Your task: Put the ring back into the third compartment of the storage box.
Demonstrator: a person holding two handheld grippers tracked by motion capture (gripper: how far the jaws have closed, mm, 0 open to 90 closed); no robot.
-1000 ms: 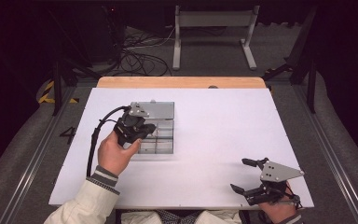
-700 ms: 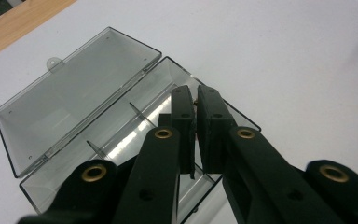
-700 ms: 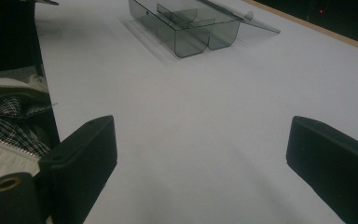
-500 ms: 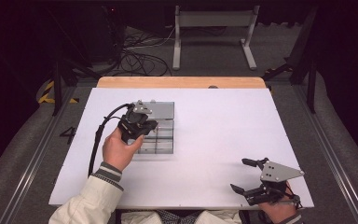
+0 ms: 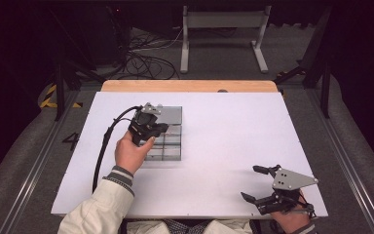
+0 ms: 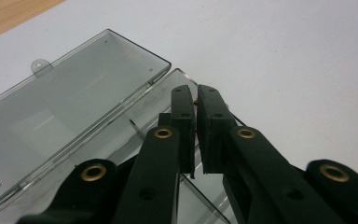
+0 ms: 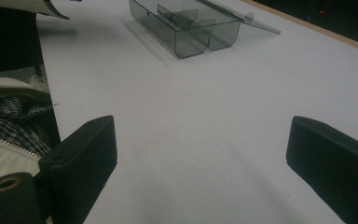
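A smoky clear compartment box [image 5: 169, 145] lies on the white table, its lid [image 5: 171, 114] open and flat on the far side. My left gripper [image 5: 156, 129] hovers over the box's left part, tilted down. In the left gripper view its jaws stand almost together above a divider of the box [image 6: 135, 140], with the lid [image 6: 65, 107] to their left; I see nothing clearly held between them. My right gripper [image 5: 251, 183] rests open near the table's front right edge. Nothing lies between its pads [image 7: 86, 154], and the box [image 7: 186, 28] shows far ahead.
The white table top [image 5: 233, 131] has a wooden strip [image 5: 190, 86] along its far edge. A cable [image 5: 104, 146] trails from the left gripper. Behind the table are floor cables and a metal stand [image 5: 221, 34].
The left hand has shifted slightly forward and right over the box and turned the gripper a little. The right gripper has stayed put.
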